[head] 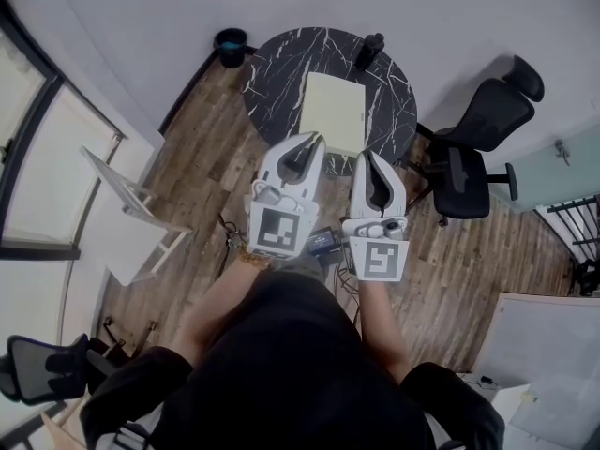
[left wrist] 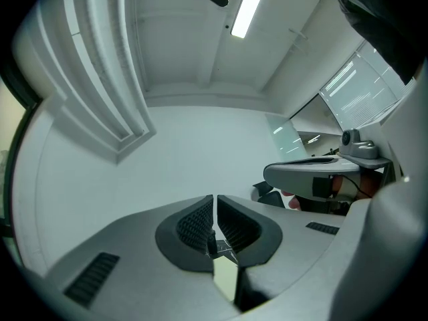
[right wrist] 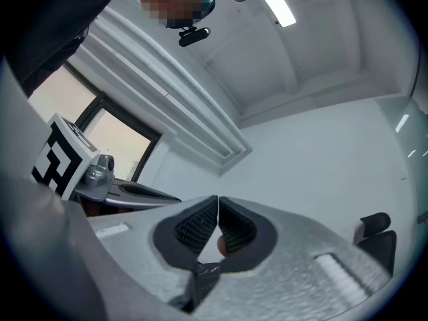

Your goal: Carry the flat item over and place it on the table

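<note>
A pale yellow flat item point(head: 331, 112) lies on the round black marble table point(head: 272, 73) in the head view. Both grippers are held side by side above the table's near edge. The left gripper point(head: 310, 141) has its jaws closed together with nothing between them, its tip over the item's near left corner. The right gripper point(head: 367, 157) is likewise shut and empty, just near of the item's right corner. The left gripper view looks up at a white wall past the shut left gripper point(left wrist: 215, 209). The right gripper view shows the shut right gripper point(right wrist: 218, 209) against the wall and ceiling.
A black office chair point(head: 473, 148) stands right of the table and a black bin point(head: 231, 45) at its far left. A dark object point(head: 368, 52) sits on the table's far edge. A white folding frame point(head: 131, 209) stands at the left, another chair point(head: 47, 368) at bottom left.
</note>
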